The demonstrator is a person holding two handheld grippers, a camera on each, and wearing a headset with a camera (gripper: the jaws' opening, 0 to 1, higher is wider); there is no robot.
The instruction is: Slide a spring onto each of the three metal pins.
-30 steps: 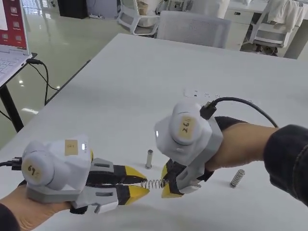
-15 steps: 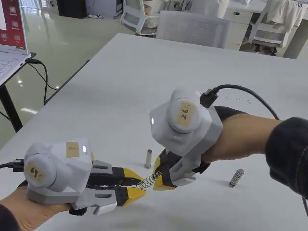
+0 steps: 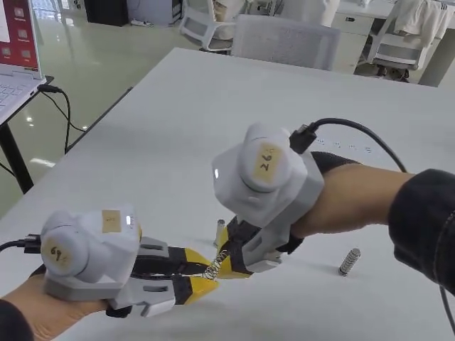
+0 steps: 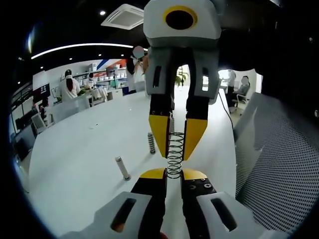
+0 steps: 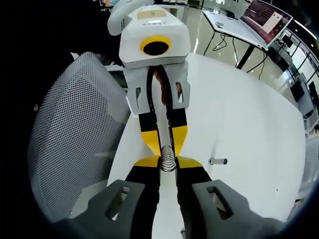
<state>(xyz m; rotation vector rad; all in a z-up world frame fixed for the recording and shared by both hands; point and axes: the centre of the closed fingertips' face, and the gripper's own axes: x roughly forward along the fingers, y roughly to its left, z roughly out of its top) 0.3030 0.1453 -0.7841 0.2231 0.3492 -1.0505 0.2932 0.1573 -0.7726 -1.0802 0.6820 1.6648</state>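
Observation:
My left gripper (image 3: pixel 206 275) lies low at the front left, jaws shut on a thin metal pin (image 5: pixel 162 112) that points at the right gripper. My right gripper (image 3: pixel 225 260) comes down from the right and is shut on a small coil spring (image 3: pixel 215 265). That spring (image 4: pixel 173 152) spans the short gap between the two pairs of yellow tips, seen end-on (image 5: pixel 167 159) in the right gripper view. A second metal pin (image 3: pixel 220 231) stands upright on the white table just behind the tips. Another spring (image 3: pixel 349 262) lies on the table to the right.
The white table (image 3: pixel 213 121) stretches away with open room behind the grippers. A black cable (image 3: pixel 355 131) runs from the right gripper across the table. A laptop (image 3: pixel 14 50) sits on a side desk at the far left; chairs stand beyond the far edge.
My right gripper has moved left and tilted toward the left gripper's tips. The stretch of spring showing between the two grippers has shortened. The left gripper has barely shifted.

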